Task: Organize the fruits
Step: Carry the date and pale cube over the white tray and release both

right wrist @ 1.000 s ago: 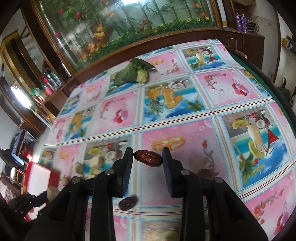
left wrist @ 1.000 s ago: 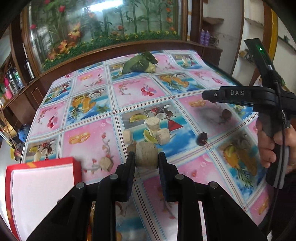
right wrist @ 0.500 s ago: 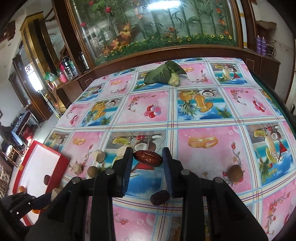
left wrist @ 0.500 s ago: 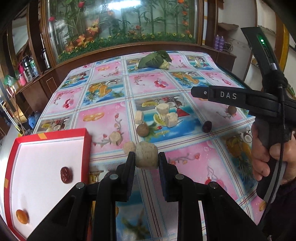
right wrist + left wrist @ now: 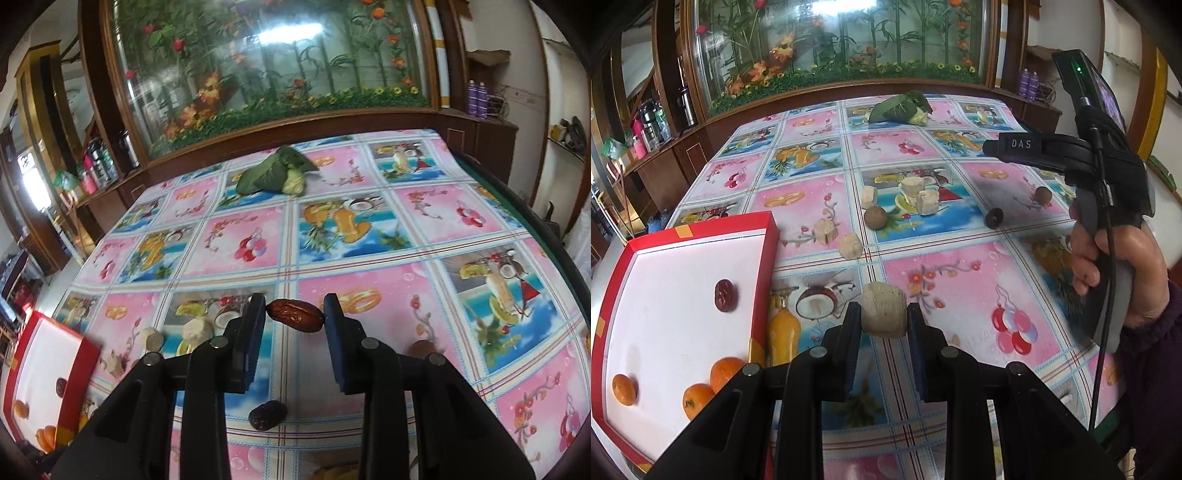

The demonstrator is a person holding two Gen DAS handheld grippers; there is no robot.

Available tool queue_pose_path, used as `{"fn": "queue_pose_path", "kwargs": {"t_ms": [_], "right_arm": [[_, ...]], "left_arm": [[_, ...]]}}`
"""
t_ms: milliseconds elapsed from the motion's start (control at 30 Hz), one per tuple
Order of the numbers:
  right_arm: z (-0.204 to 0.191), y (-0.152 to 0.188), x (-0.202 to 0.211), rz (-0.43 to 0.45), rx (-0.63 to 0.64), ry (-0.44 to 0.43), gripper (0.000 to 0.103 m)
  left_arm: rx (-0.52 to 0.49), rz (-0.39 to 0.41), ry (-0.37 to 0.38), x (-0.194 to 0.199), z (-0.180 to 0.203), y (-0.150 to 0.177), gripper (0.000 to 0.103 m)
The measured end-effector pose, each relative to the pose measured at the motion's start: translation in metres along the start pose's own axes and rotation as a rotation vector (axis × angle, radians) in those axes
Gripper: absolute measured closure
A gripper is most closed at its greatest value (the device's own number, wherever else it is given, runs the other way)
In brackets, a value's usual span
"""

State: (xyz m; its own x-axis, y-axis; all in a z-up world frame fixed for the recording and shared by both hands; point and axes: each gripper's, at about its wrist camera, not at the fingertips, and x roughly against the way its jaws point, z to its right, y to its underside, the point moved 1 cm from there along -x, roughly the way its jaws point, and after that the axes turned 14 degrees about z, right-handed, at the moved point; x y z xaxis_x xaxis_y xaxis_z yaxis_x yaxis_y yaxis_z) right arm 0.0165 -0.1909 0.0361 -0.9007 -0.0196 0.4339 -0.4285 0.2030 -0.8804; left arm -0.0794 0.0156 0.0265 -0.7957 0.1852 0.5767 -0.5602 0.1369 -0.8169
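My left gripper (image 5: 883, 317) is shut on a pale beige chunk (image 5: 884, 308), held above the tablecloth just right of the red tray (image 5: 764, 266). The tray's white floor carries a dark red date (image 5: 726, 295) and three small oranges (image 5: 726, 373). My right gripper (image 5: 294, 317) is shut on a brown date (image 5: 295, 316), lifted over the table; its body (image 5: 1071, 155) shows at the right of the left wrist view, gripped by a hand (image 5: 1123, 258). Another date (image 5: 267, 415) lies on the cloth below it. Several more pale chunks (image 5: 925, 201) and round brown fruits (image 5: 875, 218) lie mid-table.
A leafy green vegetable (image 5: 901, 107) lies at the far end of the fruit-print tablecloth (image 5: 945, 295). A glass cabinet with plants (image 5: 277, 74) stands behind the table. The table's right edge (image 5: 535, 225) drops off beside shelves. The red tray (image 5: 85, 354) shows at lower left in the right wrist view.
My left gripper has pulled back toward the near left with the chunk, bringing the tray and oranges into view. My right gripper has risen and drawn back with its date.
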Motion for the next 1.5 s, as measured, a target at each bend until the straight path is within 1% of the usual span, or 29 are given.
{"fn": "queue_pose_path", "kwargs": {"t_ms": [67,133,233,300,400,467,600,700,800,867,1000,1067,1167,1400,1500], "right_arm": [[0.004,-0.001,0.006,0.012,-0.058,-0.003,0.069],[0.003,0.0,0.011,0.019,-0.087,-0.008,0.069],[-0.014,0.0,0.025,0.087,-0.039,-0.005,0.069],[-0.026,0.001,0.031,0.102,-0.046,-0.033,0.069],[-0.053,0.008,0.037,0.082,-0.084,-0.113,0.069],[-0.081,0.016,0.039,0.057,-0.091,-0.19,0.069],[-0.144,0.03,0.043,0.03,-0.038,-0.333,0.069],[-0.183,0.041,0.038,-0.029,-0.018,-0.442,0.068],[-0.223,0.054,0.034,-0.092,0.041,-0.522,0.068],[-0.244,0.062,0.034,-0.113,0.094,-0.551,0.068],[-0.273,0.079,0.033,-0.179,0.19,-0.591,0.068],[-0.28,0.087,0.034,-0.202,0.238,-0.603,0.068],[-0.284,0.096,0.032,-0.249,0.253,-0.63,0.068],[-0.284,0.112,0.019,-0.306,0.3,-0.595,0.068],[-0.284,0.114,0.018,-0.311,0.311,-0.585,0.068]], "left_arm": [[0.005,0.018,0.003,0.007,-0.003,-0.002,0.079],[0.013,0.042,-0.004,0.015,-0.009,-0.006,0.079],[0.023,0.093,-0.045,0.031,-0.026,-0.012,0.079],[0.047,0.124,-0.083,0.042,-0.045,-0.016,0.079],[0.085,0.158,-0.145,0.056,-0.072,-0.019,0.079],[0.104,0.168,-0.201,0.061,-0.092,-0.019,0.079],[0.143,0.176,-0.299,0.066,-0.128,-0.014,0.079],[0.176,0.163,-0.349,0.067,-0.151,-0.007,0.079],[0.203,0.145,-0.409,0.065,-0.174,-0.001,0.079],[0.208,0.124,-0.438,0.061,-0.185,0.003,0.079],[0.209,0.072,-0.459,0.047,-0.199,0.013,0.079],[0.199,0.054,-0.464,0.043,-0.201,0.016,0.079],[0.185,0.038,-0.471,0.04,-0.205,0.021,0.079],[0.193,0.005,-0.486,0.039,-0.216,0.035,0.079],[0.202,-0.007,-0.485,0.038,-0.22,0.039,0.079]]}}
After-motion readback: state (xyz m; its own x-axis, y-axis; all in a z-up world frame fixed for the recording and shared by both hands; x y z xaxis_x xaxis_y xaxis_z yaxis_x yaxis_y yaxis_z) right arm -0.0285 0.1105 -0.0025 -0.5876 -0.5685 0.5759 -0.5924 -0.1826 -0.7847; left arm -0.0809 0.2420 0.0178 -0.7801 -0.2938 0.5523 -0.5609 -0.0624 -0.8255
